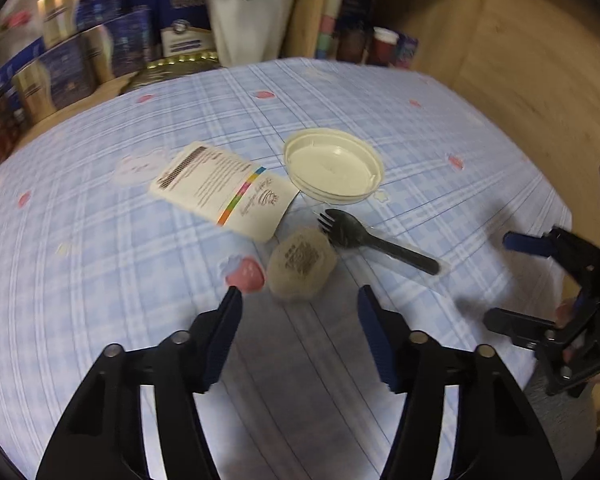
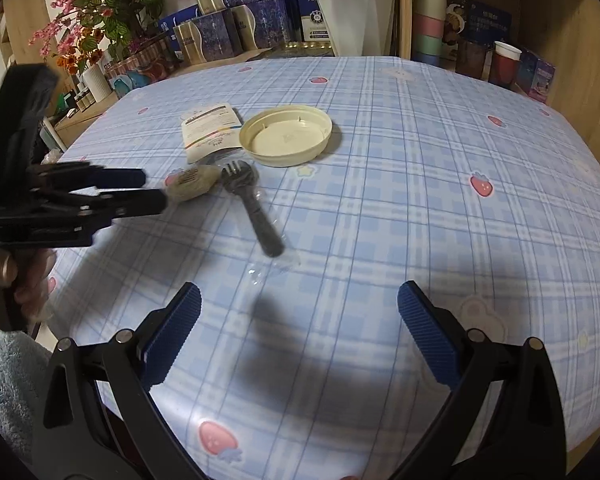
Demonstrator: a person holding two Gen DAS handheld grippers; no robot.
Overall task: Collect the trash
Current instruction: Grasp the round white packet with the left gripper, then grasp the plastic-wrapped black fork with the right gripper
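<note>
Tablecloth (image 1: 100,280) bears a crumpled wrapper (image 1: 302,266) just beyond open left fingers (image 1: 230,320).

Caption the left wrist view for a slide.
Open left gripper nears a crumpled wad beside a sachet, lid and fork.

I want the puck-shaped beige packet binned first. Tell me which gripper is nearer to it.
Left. The left gripper hangs open just short of the beige packet, nothing between its fingers. The right gripper is open farther back, past the black spork.
</note>
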